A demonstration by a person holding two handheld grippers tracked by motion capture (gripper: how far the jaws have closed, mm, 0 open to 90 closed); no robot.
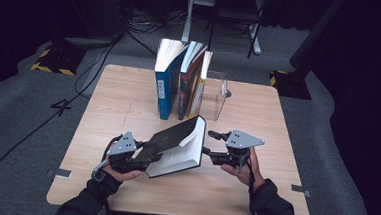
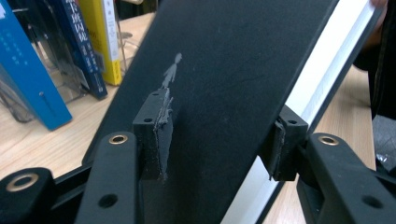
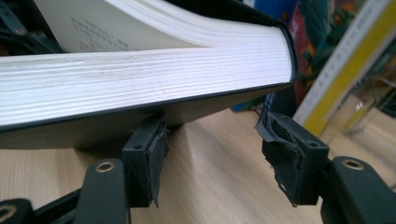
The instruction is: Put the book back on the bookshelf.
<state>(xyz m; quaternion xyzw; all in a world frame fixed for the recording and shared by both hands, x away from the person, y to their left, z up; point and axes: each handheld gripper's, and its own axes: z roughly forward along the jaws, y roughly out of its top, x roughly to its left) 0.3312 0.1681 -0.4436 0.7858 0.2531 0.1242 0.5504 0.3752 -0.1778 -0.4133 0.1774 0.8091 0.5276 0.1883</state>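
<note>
Black hardback book [image 1: 176, 145], near-centre, tilted off the table: stiff, heavy, I'd judge. My left gripper [image 2: 219, 140] clamps its cover edge; right gripper [image 3: 212, 149] gapes just under its corner.

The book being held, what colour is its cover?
Black book, seen best in the left gripper view.

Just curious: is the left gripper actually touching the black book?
Touching. The left gripper view shows the left gripper with both pads pressed on the black book.
</note>
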